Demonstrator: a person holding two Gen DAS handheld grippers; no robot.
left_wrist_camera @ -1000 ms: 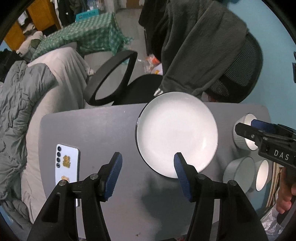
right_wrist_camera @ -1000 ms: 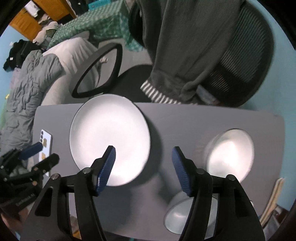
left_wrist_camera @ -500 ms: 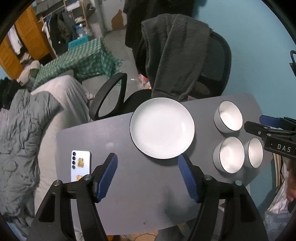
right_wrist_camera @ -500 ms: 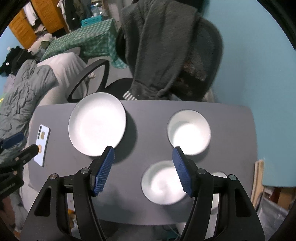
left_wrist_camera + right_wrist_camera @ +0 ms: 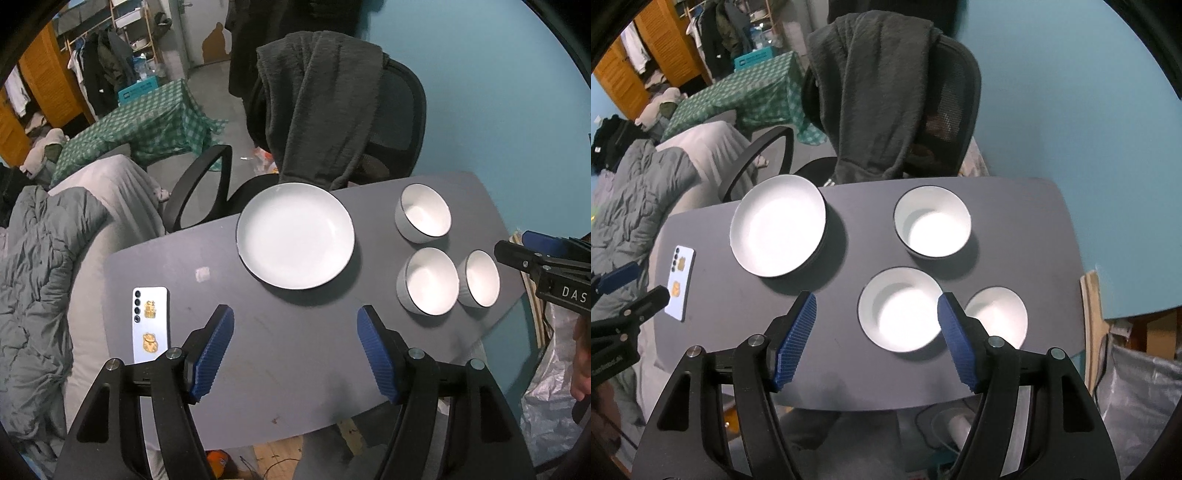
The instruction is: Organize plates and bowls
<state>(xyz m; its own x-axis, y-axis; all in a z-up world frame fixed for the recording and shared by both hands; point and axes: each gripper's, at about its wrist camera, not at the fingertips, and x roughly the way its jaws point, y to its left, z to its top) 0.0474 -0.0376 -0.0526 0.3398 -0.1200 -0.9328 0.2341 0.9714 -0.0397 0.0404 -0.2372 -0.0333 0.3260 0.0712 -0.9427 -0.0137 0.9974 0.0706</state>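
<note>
So, everything is seen from above, with a white plate [image 5: 295, 236] laid flat and face up on the grey table [image 5: 295, 369], toward the far edge, just in front of an office chair [image 5: 391, 122] draped with a dark sweater [image 5: 321, 99]. Being round, no long axis can really be given for it or for the bowls. Three white bowls are set upright, mouths up, to the right of the plate: a far bowl [image 5: 932, 221], a near bowl [image 5: 899, 308] and a small bowl [image 5: 997, 315] just beside it by the table's right edge, though whether those two touch can't be told.

The left gripper [image 5: 295, 354] is held wide open with nothing in it, above bare tabletop on the near side of the plate, well clear of it. The right gripper [image 5: 877, 336] is also spread wide and empty; the near bowl is seen between its blue pads [image 5: 796, 338] from above, without contact.

A phone [image 5: 150, 325] is laid face down at the table's left end, well apart from the crockery. Bare table is seen between plate and bowls and along the near edge.
</note>
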